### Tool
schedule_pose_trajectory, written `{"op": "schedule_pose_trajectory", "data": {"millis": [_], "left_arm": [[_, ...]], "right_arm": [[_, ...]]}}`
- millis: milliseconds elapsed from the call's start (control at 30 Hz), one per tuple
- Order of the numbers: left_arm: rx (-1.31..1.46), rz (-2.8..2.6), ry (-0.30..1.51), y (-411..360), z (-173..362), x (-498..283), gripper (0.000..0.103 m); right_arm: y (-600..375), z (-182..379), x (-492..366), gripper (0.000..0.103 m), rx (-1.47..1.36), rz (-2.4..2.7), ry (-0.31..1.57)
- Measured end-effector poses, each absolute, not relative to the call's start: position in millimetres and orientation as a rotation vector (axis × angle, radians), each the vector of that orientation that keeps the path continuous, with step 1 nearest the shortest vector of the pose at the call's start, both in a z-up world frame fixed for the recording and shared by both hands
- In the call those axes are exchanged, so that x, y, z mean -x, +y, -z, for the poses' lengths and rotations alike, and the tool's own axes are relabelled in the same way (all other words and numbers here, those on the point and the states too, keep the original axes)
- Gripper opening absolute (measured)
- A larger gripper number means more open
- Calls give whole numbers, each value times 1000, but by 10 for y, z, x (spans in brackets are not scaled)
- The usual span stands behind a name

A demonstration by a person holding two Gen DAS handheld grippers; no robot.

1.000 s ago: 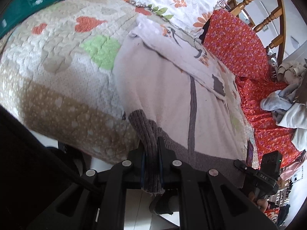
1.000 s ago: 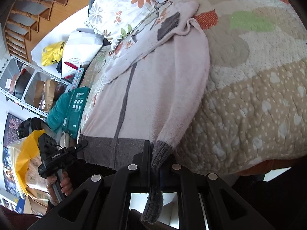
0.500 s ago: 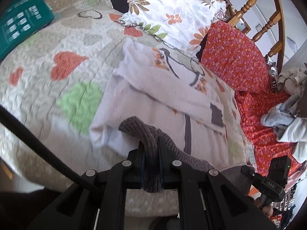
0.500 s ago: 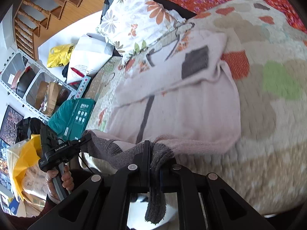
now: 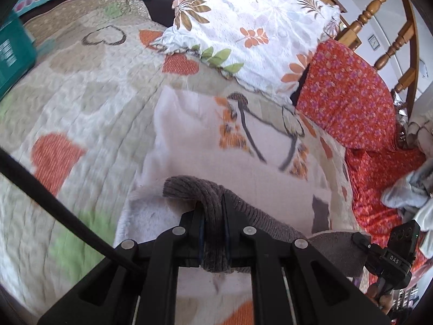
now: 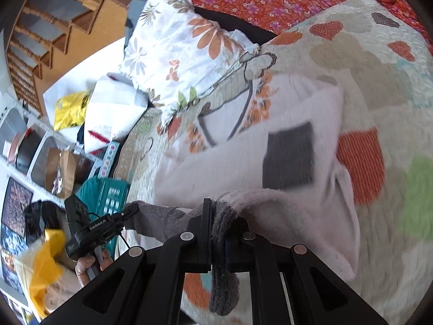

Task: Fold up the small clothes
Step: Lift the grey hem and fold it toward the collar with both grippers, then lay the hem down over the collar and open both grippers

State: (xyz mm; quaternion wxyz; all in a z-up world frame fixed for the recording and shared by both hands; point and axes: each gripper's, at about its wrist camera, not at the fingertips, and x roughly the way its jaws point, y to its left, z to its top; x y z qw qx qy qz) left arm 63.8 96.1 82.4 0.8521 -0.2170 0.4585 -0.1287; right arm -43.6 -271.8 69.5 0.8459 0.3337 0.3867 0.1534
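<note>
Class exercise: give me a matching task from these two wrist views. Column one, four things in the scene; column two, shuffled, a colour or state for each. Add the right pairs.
Column one:
1. Sweater hem
2. Pillow
3. Crate
4. Elbow patch

Column two:
A. Teal, beside the bed
B. Dark grey square on pale pink knit
C. Grey ribbing, pinched by both grippers
D. White with orange and brown flowers

Pairs: 1-C, 2-D, 3-A, 4-B

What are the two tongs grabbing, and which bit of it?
Both hold the pale pink knitted sweater by its grey ribbed bottom hem: left tongs pinch one corner, right tongs the other.
</note>
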Motion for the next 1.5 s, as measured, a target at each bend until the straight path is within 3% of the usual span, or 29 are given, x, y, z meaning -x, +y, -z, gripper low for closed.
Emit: {"op": "schedule_pose_trajectory", "data": {"millis": [267,333,400,433,500,567,600,900,1267,1500], "left_arm": [[551,230,945,1100,-605,-1450,19],[645,225,936,1224,-607,-1567,31],[715,200,889,1352,-685,-1604,53],[731,181,873,1405,-730,-1606,55],[757,176,868,1482,-803,-1613,58],[762,179,864,1535,-848,-1601,58],[748,172,864,1546,-869,-1587,58],[578,58,915,1660,-867,-1480,60],[187,15,1101,1196,-464,-1466,60],[192,-29,1071,1247,-389,-1266,60]], "right_arm": [[-2901,-464,-513,10,-803,-274,839],[-3027,-349,-742,11,-876,-245,833],[-3136,-279,-938,11,-918,-208,819],[-3160,-262,-1005,11,-923,-198,818],[-3189,-243,-1142,27,-916,-163,818],[-3218,-278,-1206,66,-900,-134,794],[-3236,-301,-1223,67,-894,-124,780],[-2886,-580,-1014,67,-639,-135,809],[-2110,-302,-357,67,-338,-200,942],[-2302,-294,-64,67,-324,-140,948]]}}
